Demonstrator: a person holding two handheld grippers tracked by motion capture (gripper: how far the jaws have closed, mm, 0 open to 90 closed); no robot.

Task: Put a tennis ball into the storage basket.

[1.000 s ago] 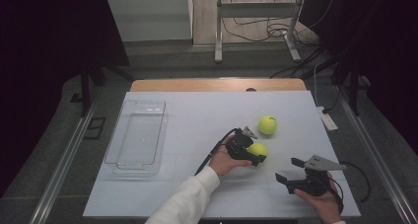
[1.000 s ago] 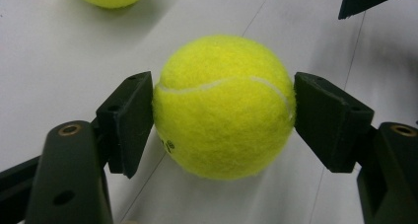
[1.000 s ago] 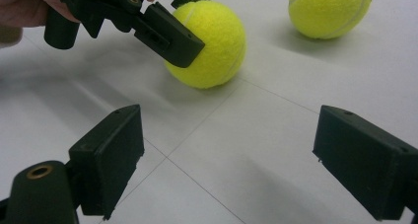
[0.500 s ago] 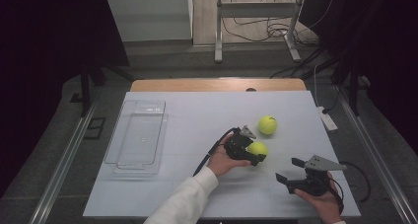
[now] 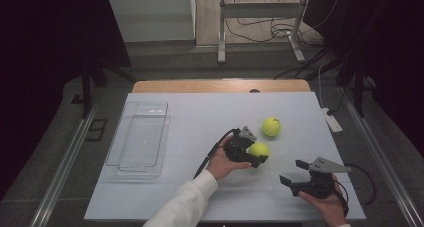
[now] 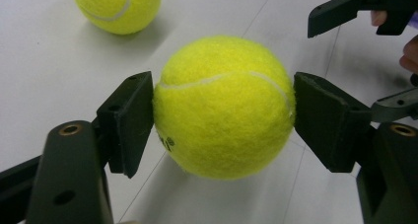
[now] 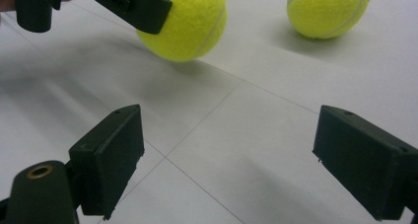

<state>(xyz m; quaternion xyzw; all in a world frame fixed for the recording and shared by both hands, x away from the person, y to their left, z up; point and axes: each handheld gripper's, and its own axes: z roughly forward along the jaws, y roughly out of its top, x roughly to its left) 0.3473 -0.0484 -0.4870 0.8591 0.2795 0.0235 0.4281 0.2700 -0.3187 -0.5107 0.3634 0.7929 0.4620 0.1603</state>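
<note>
On a white tabletop [image 5: 190, 197], a clear plastic tray [image 5: 139, 137] sits well to the left of a held tennis ball [image 5: 259, 149]. The left hand-held gripper [image 5: 252, 154] pinches that ball between both pads. A second tennis ball [image 5: 271, 126] lies just beyond it, apart. To the held ball's right, the right hand-held gripper [image 5: 292, 174] hovers with jaws spread, gripping nothing.
</note>
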